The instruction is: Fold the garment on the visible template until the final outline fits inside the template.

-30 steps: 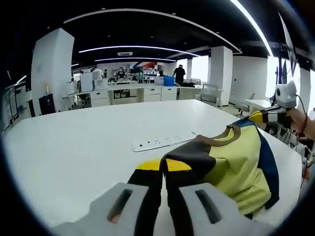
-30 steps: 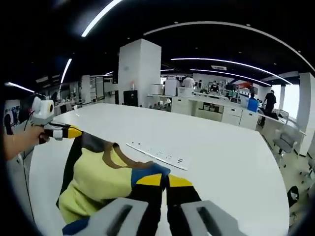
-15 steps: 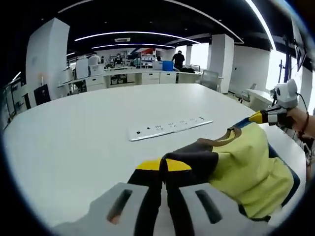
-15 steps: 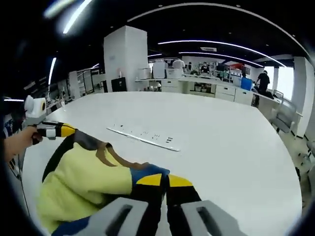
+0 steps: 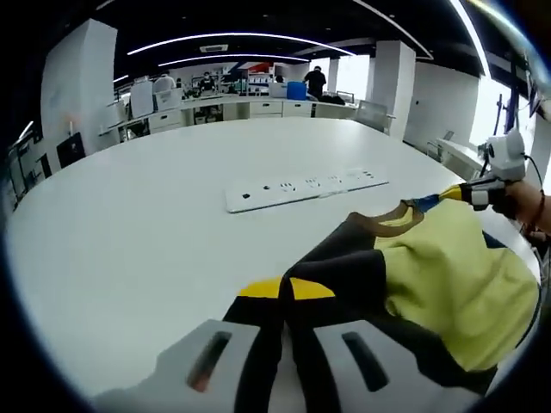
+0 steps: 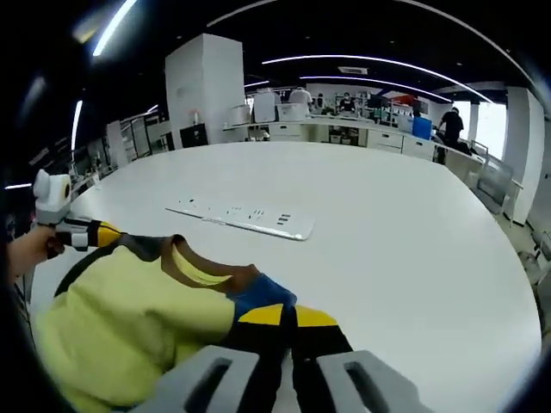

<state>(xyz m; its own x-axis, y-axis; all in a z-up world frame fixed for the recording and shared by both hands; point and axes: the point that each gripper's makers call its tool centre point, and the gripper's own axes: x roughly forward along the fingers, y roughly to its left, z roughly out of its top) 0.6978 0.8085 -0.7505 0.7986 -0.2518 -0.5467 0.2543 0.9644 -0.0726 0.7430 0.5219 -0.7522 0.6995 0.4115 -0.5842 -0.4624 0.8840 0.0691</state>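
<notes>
Left gripper view: the left gripper (image 5: 287, 297), jaws closed on the dark shoulder of the garment (image 5: 430, 280), holds it out over the white bench (image 5: 129, 232), while the right gripper (image 5: 469, 194), at two o'clock, is clamped on the blue shoulder. Since a second ago both cameras have dipped toward the bench, and the yellow shirt hangs closer to its surface; it looks about to be laid flat for folding. The collar edge runs between the two grippers, the long axis dropping toward five o'clock. A white power strip (image 5: 306, 185) lies at twelve o'clock. No template can be made out.

Right gripper view: the right gripper (image 6: 287, 317) and the left gripper (image 6: 95, 232) hold the garment (image 6: 129, 323).
</notes>
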